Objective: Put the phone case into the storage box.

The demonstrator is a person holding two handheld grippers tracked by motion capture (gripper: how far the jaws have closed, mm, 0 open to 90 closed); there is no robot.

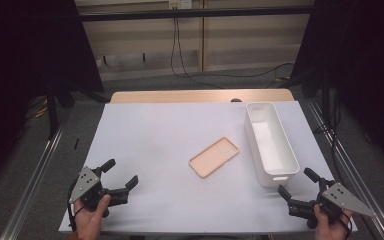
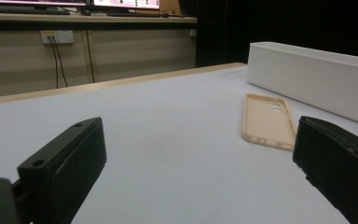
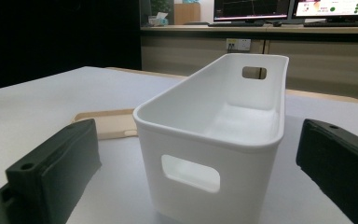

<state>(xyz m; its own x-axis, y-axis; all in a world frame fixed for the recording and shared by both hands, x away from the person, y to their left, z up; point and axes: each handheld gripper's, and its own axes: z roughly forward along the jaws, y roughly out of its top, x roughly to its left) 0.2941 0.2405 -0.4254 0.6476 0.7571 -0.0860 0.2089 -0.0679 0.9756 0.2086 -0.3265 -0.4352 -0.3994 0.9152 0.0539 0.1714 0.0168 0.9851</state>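
No readable writing here: smooth beige phone case (image 1: pixel 214 157) lies flat mid-table, glossy white oblong bin (image 1: pixel 270 142) right; left gripper (image 1: pixel 119 174) and right gripper (image 1: pixel 297 183) both gape, empty.

A phone case (image 1: pixel 214 157) lies flat near the middle of the table (image 1: pixel 145 135), with a bin (image 1: pixel 270 143) just beside it on its right, apart from it, long side running front to back. The left gripper (image 1: pixel 119 175) sits at the near left corner, well apart from the case. The right gripper (image 1: pixel 296 182) sits at the near right corner, directly before the bin's near end.
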